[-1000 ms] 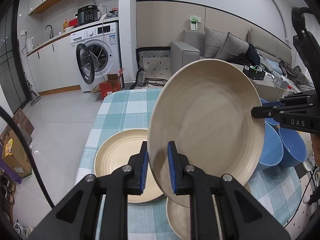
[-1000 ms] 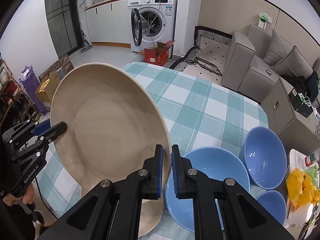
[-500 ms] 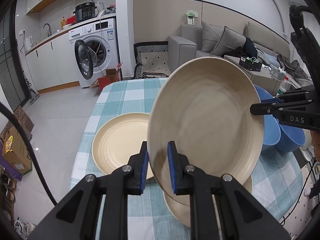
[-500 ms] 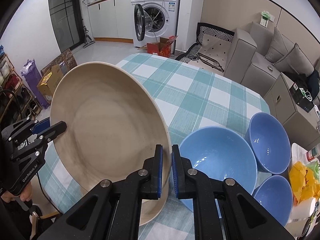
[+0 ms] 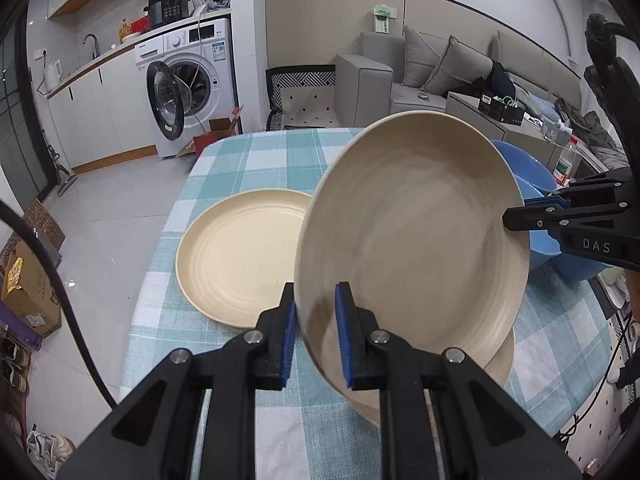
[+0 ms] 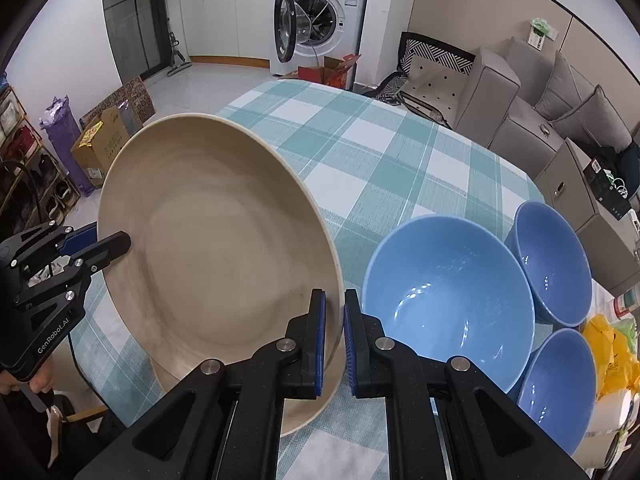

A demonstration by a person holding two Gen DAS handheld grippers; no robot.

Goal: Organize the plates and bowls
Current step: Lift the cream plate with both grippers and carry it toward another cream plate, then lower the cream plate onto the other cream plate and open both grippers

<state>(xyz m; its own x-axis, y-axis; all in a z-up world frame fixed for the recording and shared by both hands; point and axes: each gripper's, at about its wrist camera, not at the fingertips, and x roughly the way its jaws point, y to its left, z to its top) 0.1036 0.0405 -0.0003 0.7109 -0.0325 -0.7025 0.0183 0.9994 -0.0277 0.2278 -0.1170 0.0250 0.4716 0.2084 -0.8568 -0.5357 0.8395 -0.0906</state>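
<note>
A large beige plate (image 5: 412,240) (image 6: 216,256) hangs tilted just above the table, held by opposite rims. My left gripper (image 5: 316,324) is shut on its near rim, and my right gripper (image 6: 334,320) is shut on the other rim. Each gripper shows in the other view: right gripper (image 5: 516,212), left gripper (image 6: 108,240). Under the held plate another beige plate (image 5: 502,364) lies on the table, mostly hidden. To the left a third beige plate (image 5: 240,256) lies flat. Three blue bowls (image 6: 444,296) (image 6: 552,264) (image 6: 556,384) stand to the right.
The table wears a teal checked cloth (image 6: 380,152). A yellow bag (image 6: 608,360) sits at its right edge, by the bowls. A hand (image 6: 36,384) holds the left gripper. Beyond the table are a washing machine (image 5: 192,80) and a grey sofa (image 5: 440,72).
Both grippers have sunk toward the table with the beige plate between them. Its lower edge is now close over the plate lying underneath.
</note>
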